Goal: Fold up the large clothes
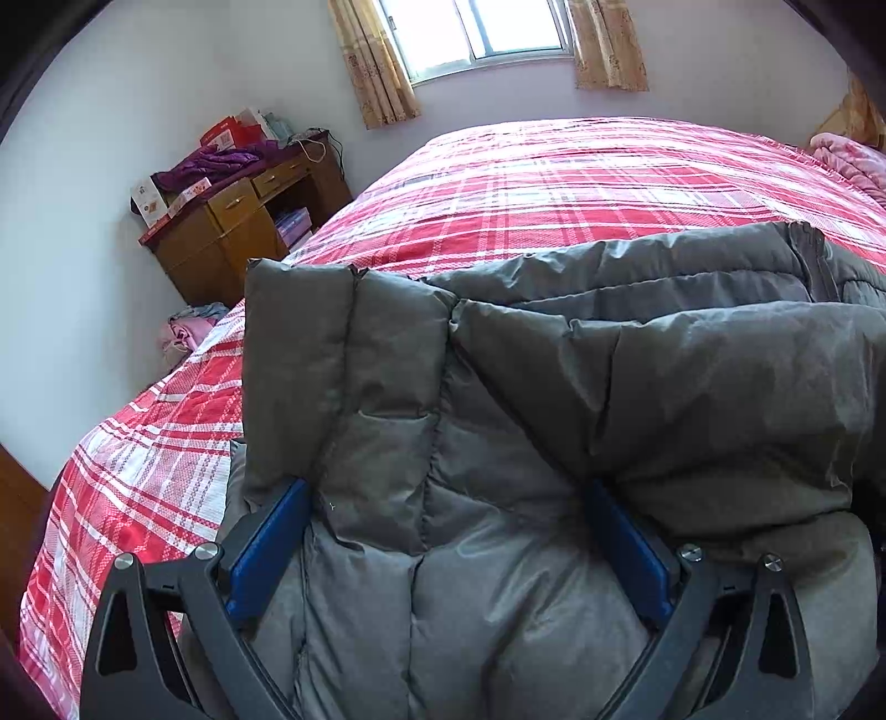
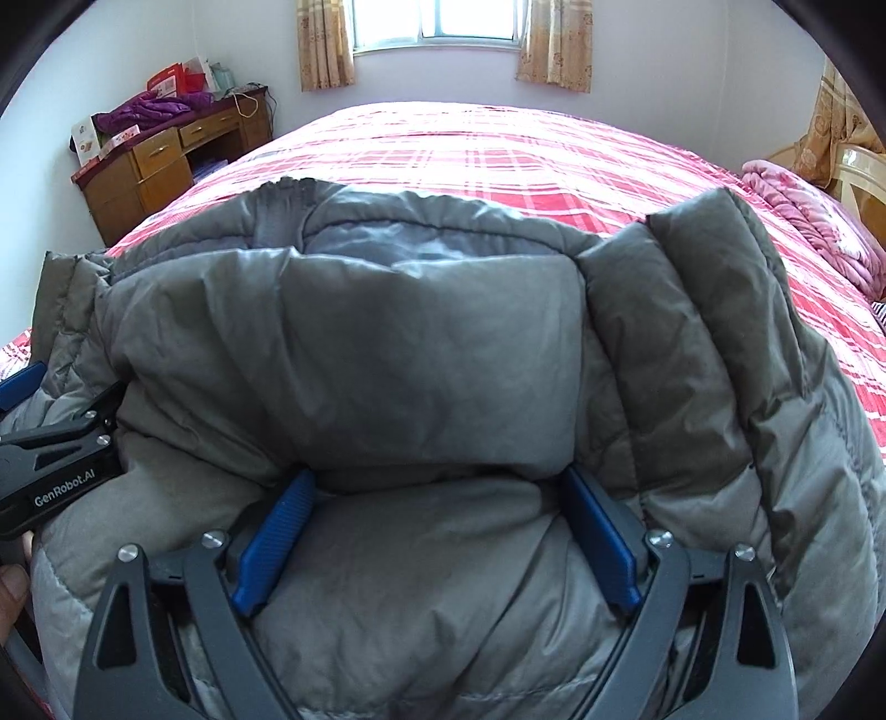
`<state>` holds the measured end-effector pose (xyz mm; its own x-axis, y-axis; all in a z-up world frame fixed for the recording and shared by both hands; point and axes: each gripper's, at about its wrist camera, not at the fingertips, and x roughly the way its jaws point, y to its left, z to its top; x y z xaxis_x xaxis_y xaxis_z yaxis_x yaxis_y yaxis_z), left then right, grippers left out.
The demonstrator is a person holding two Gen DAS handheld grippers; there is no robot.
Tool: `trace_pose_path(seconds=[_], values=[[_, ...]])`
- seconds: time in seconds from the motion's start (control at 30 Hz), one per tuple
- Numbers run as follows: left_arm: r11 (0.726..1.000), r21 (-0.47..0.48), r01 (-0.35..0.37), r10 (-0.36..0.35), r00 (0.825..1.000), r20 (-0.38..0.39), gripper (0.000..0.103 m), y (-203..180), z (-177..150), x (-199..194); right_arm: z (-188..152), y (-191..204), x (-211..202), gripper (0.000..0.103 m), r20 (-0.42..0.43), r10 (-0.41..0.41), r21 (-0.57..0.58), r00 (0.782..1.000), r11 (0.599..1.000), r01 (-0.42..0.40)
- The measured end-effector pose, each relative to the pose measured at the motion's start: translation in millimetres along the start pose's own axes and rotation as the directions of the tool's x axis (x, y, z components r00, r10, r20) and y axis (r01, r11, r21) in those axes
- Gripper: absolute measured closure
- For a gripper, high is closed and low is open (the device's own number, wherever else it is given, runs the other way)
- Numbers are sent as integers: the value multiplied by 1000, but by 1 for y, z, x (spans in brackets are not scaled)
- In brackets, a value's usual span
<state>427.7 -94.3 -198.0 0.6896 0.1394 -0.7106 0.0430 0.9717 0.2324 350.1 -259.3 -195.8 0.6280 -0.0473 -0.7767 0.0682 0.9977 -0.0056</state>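
- On the bed [image 2: 554, 160], under a red plaid cover, one grey padded jacket [image 2: 421, 354] is seen, folded into puffy layers at the near edge.
- Two hand-held grippers are counted: the left hand-held gripper [image 1: 448, 498] and the right hand-held gripper [image 2: 437, 487], each with two blue pads.
- One window [image 2: 437, 22] with two curtains is seen on the far wall, one wooden worktop [image 2: 160, 160] stacked with a purple garment and boxes stands left of the bed, and one pink blanket [image 2: 808, 221] lies at the bed's right end.
- The jacket is seen directly beneath and ahead of both hand-held grippers, its padding filling the gap between each pair of pads.
- The left hand-held gripper is held wide apart; padding bulges between its pads and touches both, but whether it is squeezed cannot be told.
- The right hand-held gripper is likewise spread wide, with a thick fold lying across the tips of its pads and padding between them; a firm grip cannot be confirmed.
- Both are tilted downward toward the jacket, side by side; the left one's black body [image 2: 61, 459] shows at the left edge of the right view, close beside the jacket.
- A fingertip [image 2: 11, 592] of the person is glimpsed below that body.
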Motion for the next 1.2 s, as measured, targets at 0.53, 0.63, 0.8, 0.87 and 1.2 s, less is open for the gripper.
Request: trace_pose_path(seconds=[0.53, 0.63, 0.8, 0.87, 1.2], values=[[995, -66, 69, -67, 997, 25, 3, 45, -47, -52, -29, 49, -56, 10, 35, 6, -71, 999, 997, -3], [993, -85, 84, -81, 996, 36, 3, 47, -49, -49, -41, 58, -40, 8, 45, -57, -115, 997, 991, 62], [994, -92, 60, -55, 997, 54, 2, 47, -54, -43, -45, 62, -28, 4, 52, -100, -128, 994, 986, 106], [994, -93, 59, -55, 997, 45, 2, 45, -55, -44, -46, 63, -27, 4, 60, -102, -129, 993, 986, 109], [940, -302, 159, -164, 986, 10, 2, 109, -114, -105, -76, 41, -94, 4, 140, -64, -77, 988, 994, 75]])
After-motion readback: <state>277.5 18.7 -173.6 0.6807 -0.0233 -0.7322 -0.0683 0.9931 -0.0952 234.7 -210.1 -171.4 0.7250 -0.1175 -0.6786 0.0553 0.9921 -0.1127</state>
